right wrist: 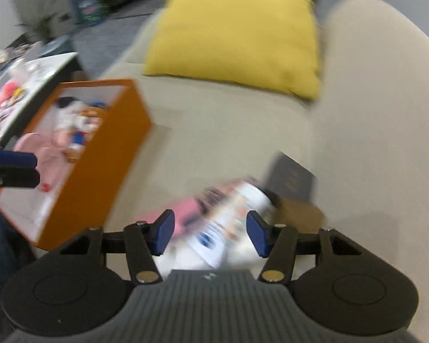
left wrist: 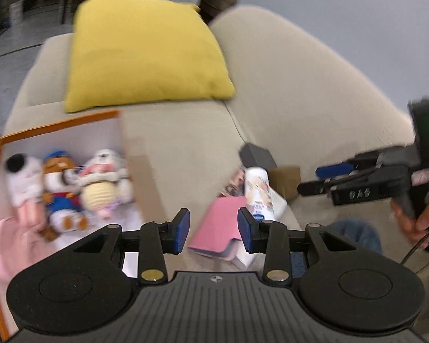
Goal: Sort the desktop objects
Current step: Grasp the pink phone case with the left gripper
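Two hand-held grippers hover over the sofa point(left wrist: 186, 143), both spread and holding nothing. Just ahead of the left hand-held gripper point(left wrist: 213, 233) lie a pink book point(left wrist: 214, 228) and a white bottle point(left wrist: 257, 191). The orange box point(left wrist: 57, 125) of plush toys point(left wrist: 63, 191) sits to its left. Blurred, that bottle lies between the fingers of the right hand-held gripper point(right wrist: 210, 234).

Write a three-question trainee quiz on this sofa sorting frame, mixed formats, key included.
1. True or false: the orange box already holds plush toys.
2. The pink notebook lies: A) in the box, B) on the sofa beside the white bottle, C) on the yellow cushion.
3. Fill in: both the left hand-held gripper and the right hand-held gripper are ____.

Key: 1 true; 2 B; 3 open.
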